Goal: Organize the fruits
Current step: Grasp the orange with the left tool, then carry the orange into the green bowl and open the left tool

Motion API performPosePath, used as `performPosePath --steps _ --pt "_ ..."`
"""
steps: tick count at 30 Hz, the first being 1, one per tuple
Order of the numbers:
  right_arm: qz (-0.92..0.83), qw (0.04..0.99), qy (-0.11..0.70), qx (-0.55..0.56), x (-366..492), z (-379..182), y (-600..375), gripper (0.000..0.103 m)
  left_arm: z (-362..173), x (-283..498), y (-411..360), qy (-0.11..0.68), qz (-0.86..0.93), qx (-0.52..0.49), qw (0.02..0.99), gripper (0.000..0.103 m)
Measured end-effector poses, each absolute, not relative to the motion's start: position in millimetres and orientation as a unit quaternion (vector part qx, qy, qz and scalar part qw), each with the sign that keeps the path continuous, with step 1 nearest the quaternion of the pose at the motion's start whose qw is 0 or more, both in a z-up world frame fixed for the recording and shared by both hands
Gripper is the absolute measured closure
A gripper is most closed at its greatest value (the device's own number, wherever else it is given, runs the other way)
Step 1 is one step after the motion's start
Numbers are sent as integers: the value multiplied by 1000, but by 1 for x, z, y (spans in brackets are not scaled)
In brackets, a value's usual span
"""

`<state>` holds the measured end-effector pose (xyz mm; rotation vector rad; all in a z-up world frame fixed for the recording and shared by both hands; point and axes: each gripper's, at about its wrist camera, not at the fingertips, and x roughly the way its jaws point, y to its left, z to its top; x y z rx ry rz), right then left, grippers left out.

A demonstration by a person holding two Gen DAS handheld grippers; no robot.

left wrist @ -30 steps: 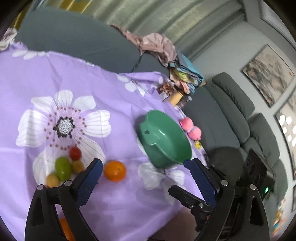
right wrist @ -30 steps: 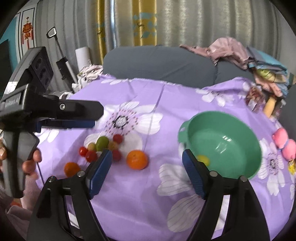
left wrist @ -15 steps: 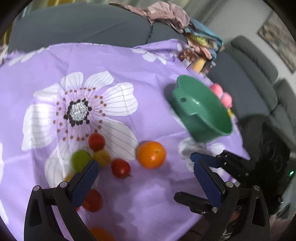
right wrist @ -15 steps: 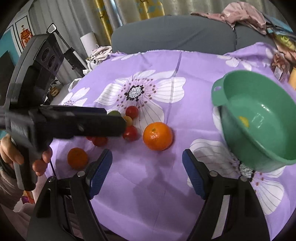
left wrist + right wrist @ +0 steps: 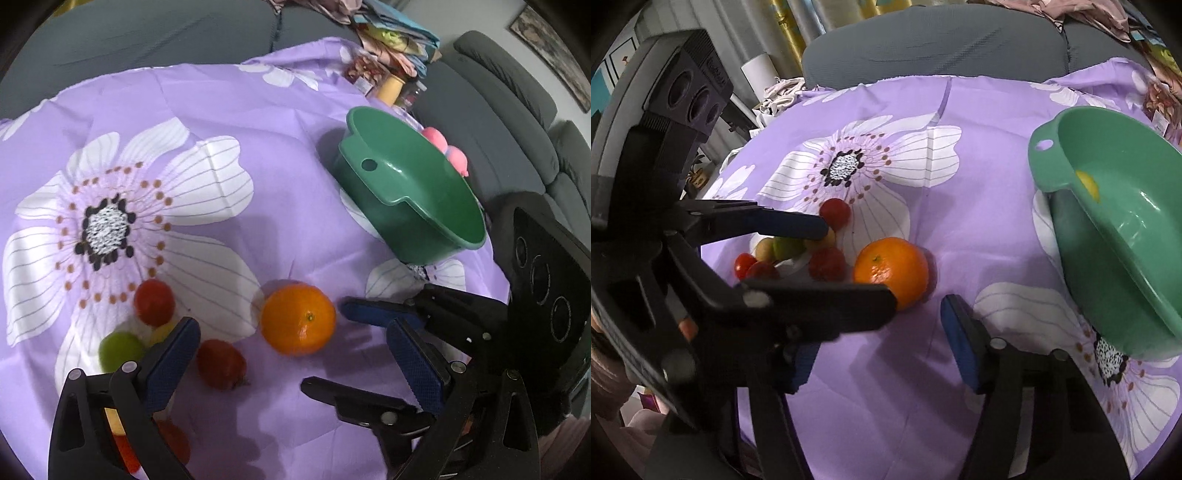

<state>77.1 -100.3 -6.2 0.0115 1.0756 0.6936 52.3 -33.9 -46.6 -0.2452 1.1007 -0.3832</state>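
Left wrist: left gripper (image 5: 291, 354) open above orange (image 5: 298, 317), nothing held.

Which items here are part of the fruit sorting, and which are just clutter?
Job:
orange
red tomatoes
green fruit
green bowl
yellow fruit in the bowl

Lying about:
pink toy
clothes pile on the sofa
yellow-lidded jar

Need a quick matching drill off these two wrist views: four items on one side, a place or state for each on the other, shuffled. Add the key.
Items:
1. orange
2. green bowl
3. small yellow fruit
4. left tool

Place or state:
A. inside the bowl
B. open, holding nothing
C. on the cloth, between both tools' fingers
D. right side of the purple cloth

Pairs: 1-C, 2-D, 3-A, 4-B
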Motion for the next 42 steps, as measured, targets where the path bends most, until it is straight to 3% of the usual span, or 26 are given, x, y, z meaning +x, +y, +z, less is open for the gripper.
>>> performPosePath --steps 5,9,12,18,25,42 --pt "323 800 506 -3 83 -11 -95 48 -49 61 -40 521 -193 -107 825 3" --pt "322 800 507 -9 87 -12 -94 48 -55 69 -43 532 -197 -109 816 31" --pt "323 800 506 -13 89 -12 -93 48 -60 69 -42 537 -196 -113 813 31" --pt "325 796 510 -19 92 -15 -91 52 -62 72 -45 541 -202 -118 808 54" --pt "324 798 507 -22 90 -13 -90 57 -62 70 -45 538 -206 -130 807 55" --pt "330 824 459 -53 59 24 -88 57 -26 29 -39 496 -197 -130 836 55"
